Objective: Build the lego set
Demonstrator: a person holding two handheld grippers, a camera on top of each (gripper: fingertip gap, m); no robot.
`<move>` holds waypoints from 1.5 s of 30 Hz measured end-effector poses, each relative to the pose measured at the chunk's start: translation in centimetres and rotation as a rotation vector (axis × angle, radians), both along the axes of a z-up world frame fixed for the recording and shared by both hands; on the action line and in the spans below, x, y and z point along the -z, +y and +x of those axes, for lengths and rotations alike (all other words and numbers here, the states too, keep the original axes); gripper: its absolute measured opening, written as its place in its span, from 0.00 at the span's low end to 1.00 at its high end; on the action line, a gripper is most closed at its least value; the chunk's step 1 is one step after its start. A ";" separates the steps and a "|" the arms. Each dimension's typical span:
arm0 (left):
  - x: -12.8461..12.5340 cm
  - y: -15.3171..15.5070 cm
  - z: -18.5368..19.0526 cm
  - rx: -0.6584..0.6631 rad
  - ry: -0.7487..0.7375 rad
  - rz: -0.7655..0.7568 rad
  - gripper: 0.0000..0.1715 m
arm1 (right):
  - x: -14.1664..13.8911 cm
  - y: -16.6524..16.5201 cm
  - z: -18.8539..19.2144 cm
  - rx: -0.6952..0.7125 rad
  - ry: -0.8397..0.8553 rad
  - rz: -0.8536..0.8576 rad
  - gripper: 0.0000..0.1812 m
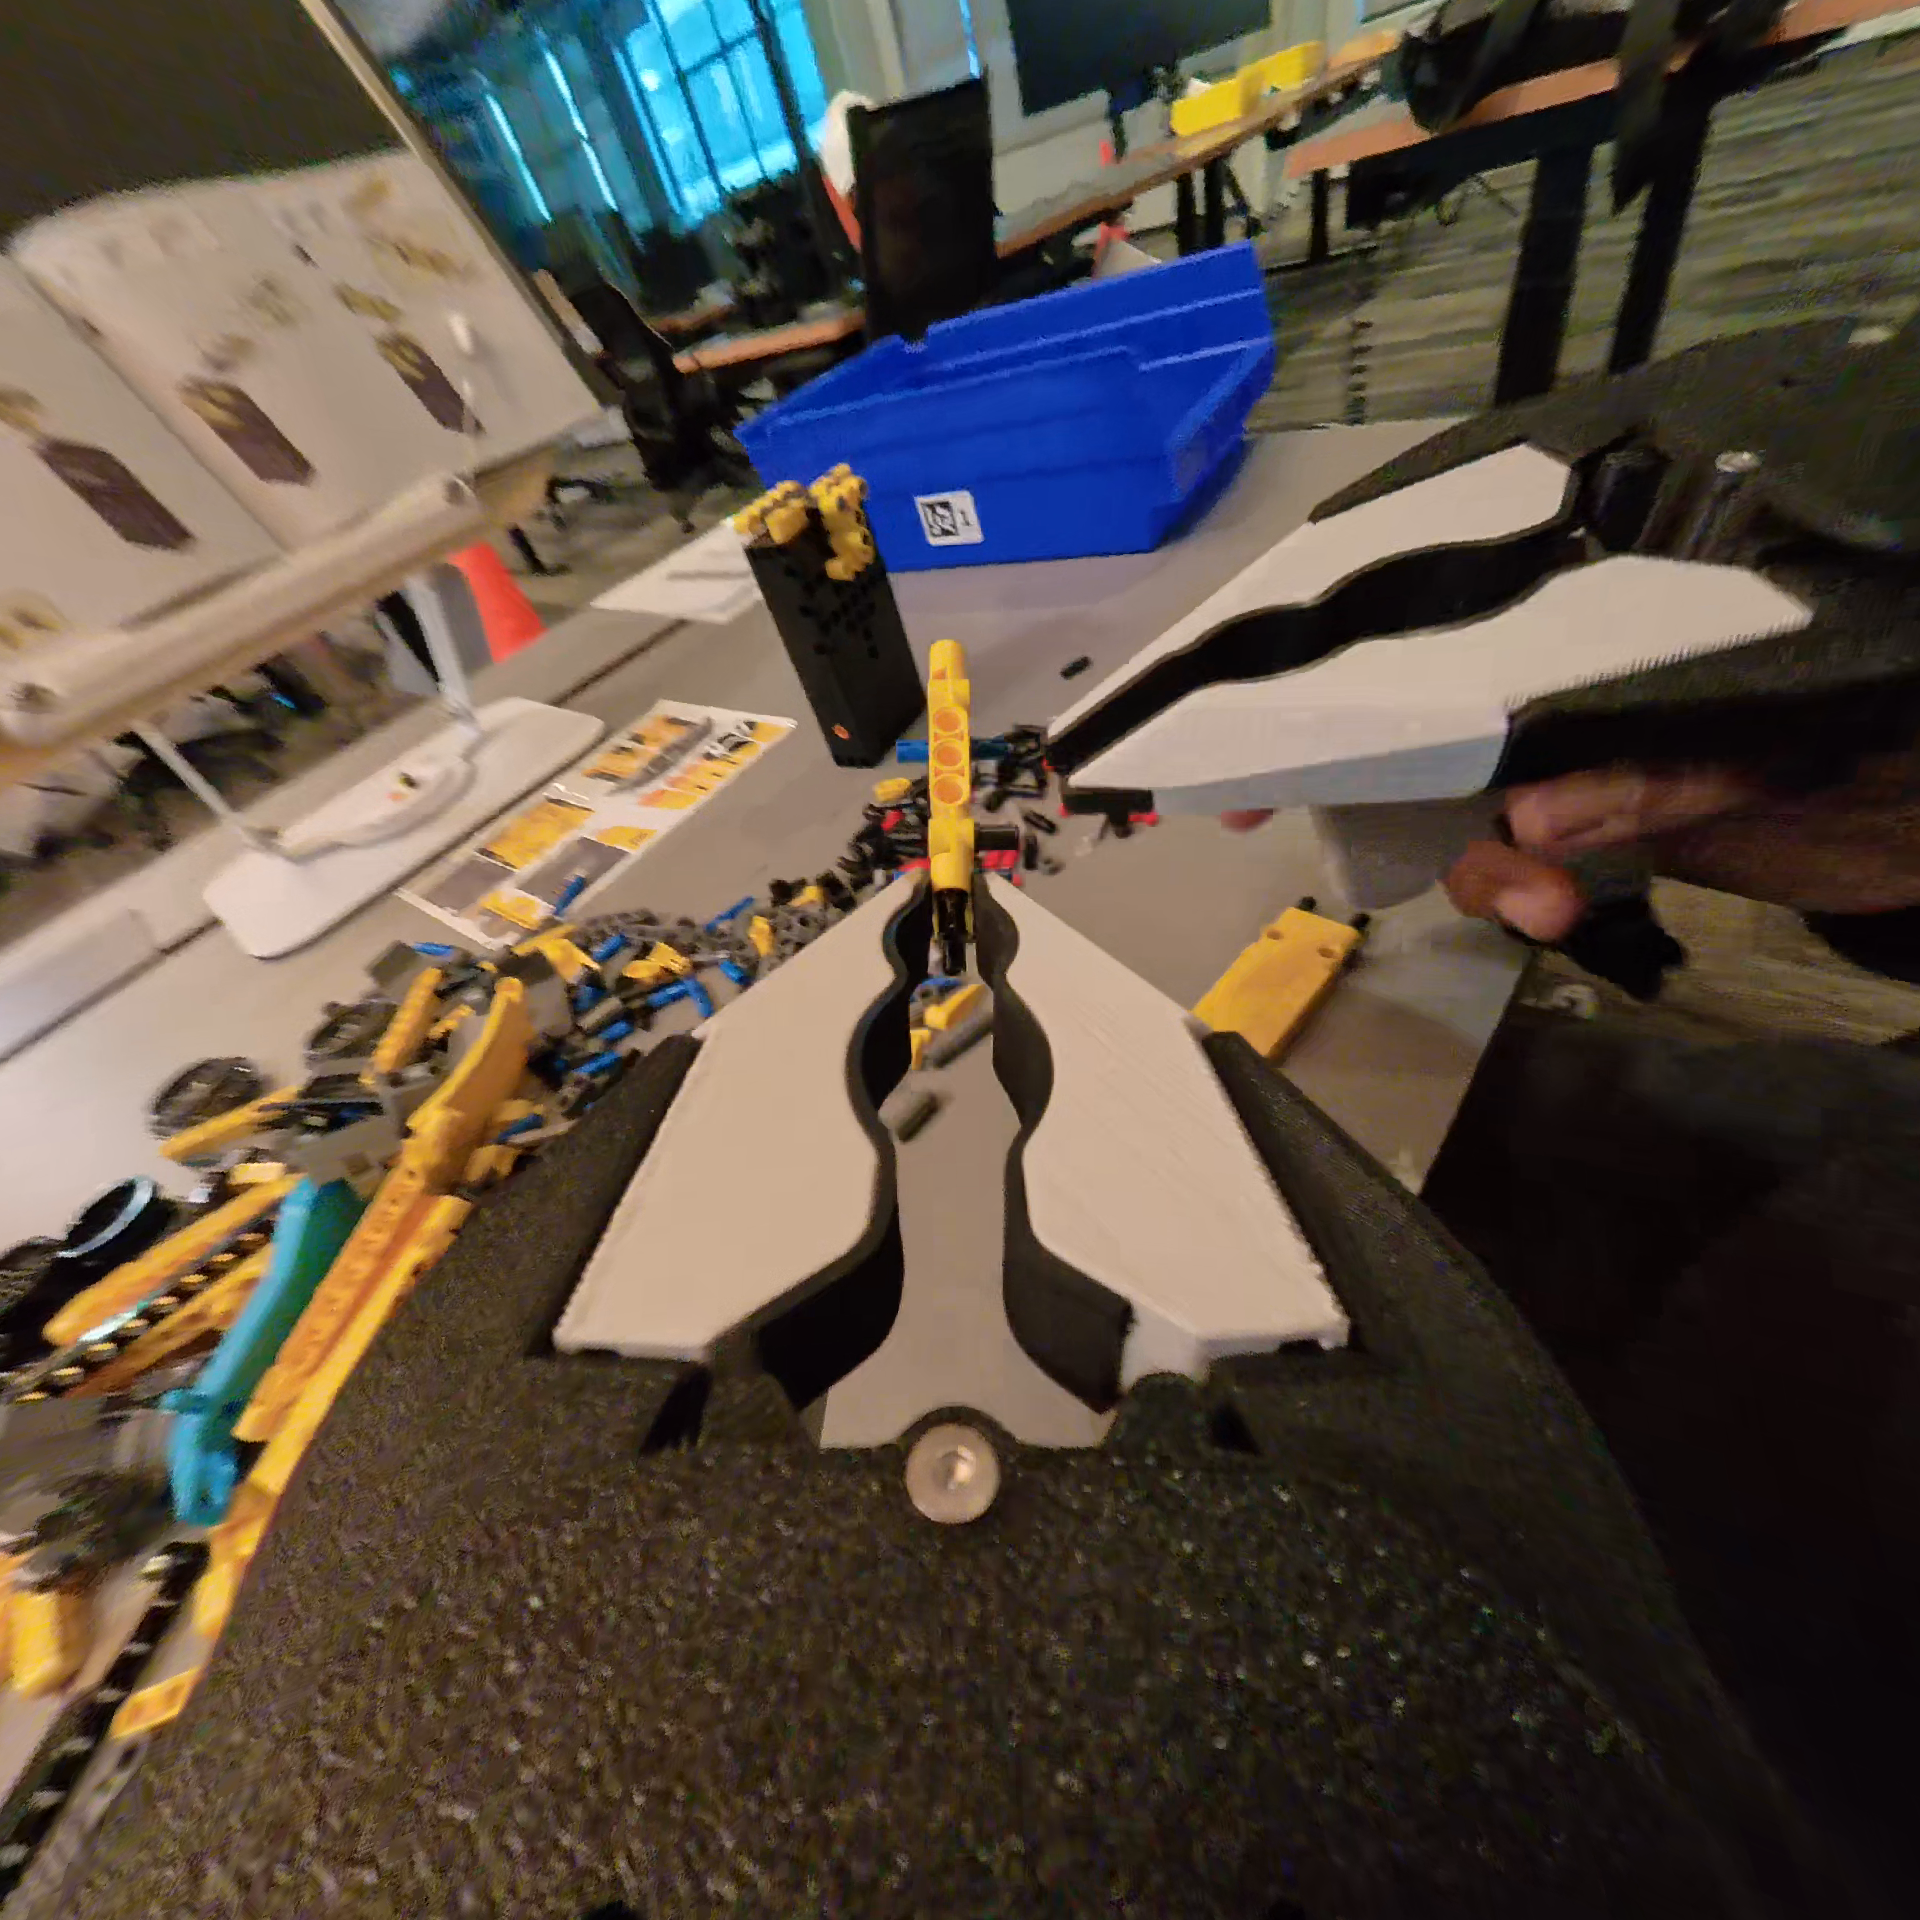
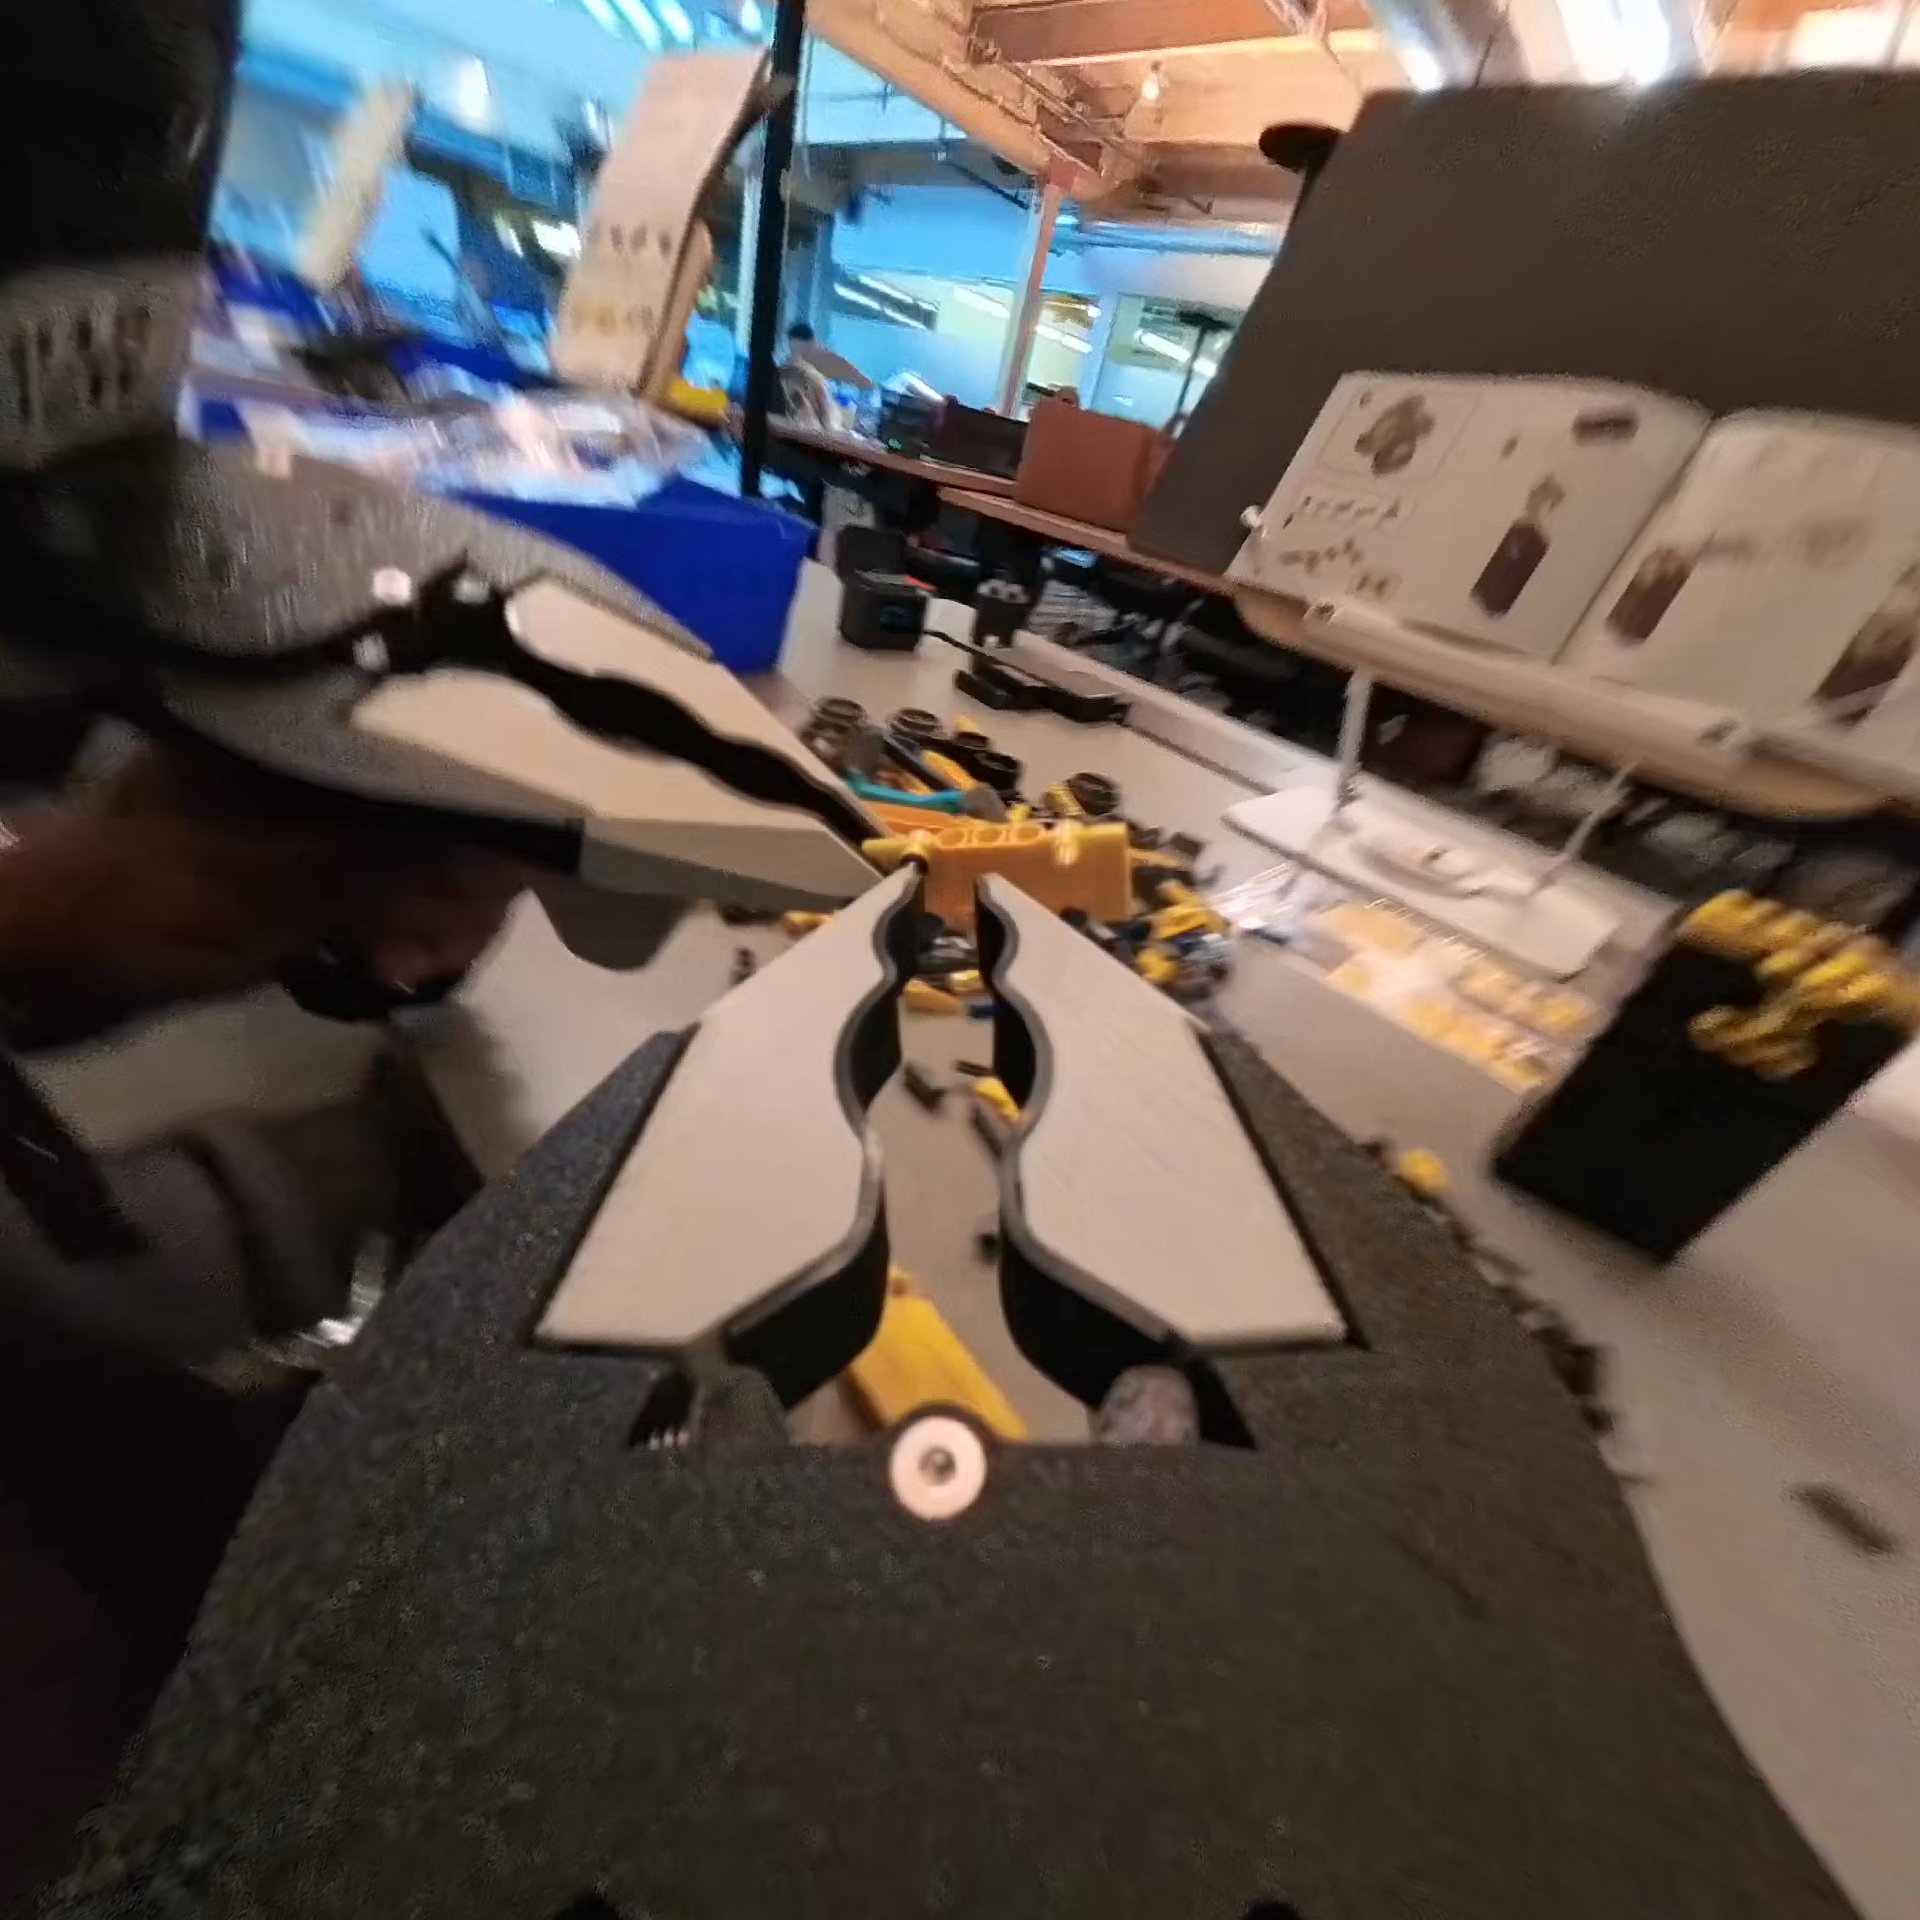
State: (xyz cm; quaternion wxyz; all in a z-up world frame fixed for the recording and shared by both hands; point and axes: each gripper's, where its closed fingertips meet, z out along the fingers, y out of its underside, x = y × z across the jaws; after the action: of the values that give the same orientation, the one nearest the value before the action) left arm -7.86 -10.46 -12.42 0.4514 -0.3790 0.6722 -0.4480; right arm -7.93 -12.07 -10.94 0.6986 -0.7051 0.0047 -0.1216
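Observation:
My left gripper (image 1: 951,899) is shut on the black pin end of a yellow holed beam (image 1: 948,748) and holds it above the grey table (image 1: 1122,623). My right gripper (image 1: 1060,753) comes in from the right, with its tips just beside the beam. In the right wrist view the right gripper (image 2: 948,888) has its jaws a narrow gap apart, with nothing seen between them. The yellow beam (image 2: 1023,862) lies across just beyond its tips. The left gripper (image 2: 873,831) holds the beam from the left. A hand holds each gripper.
A pile of small black, blue and yellow parts (image 1: 644,966) and a partly built yellow model (image 1: 395,1122) lie at the left. A black block topped with yellow pieces (image 1: 831,634), blue bins (image 1: 1039,436), printed sheets (image 1: 623,800), a white stand base (image 1: 416,810) and a yellow panel (image 1: 1278,966) are around. My two grippers' fingertips are within a few centimetres of each other.

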 end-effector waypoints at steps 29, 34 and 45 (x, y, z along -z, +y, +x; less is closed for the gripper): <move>0.3 -0.9 0.0 0.018 -0.009 -0.052 0.04 | 0.8 0.9 -0.3 -0.074 0.201 0.003 0.02; 0.3 -0.9 0.0 0.027 0.010 -0.111 0.04 | 0.7 0.9 -0.3 -0.046 0.164 0.006 0.03; 0.0 -0.9 0.1 0.011 -0.005 -0.107 0.04 | 0.5 0.8 -0.3 -0.029 0.153 0.030 0.07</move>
State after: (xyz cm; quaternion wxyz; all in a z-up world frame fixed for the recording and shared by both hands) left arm -7.78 -11.33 -12.47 0.4296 -0.3977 0.6481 -0.4870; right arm -8.21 -11.30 -11.41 0.7085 -0.7017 0.0501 -0.0571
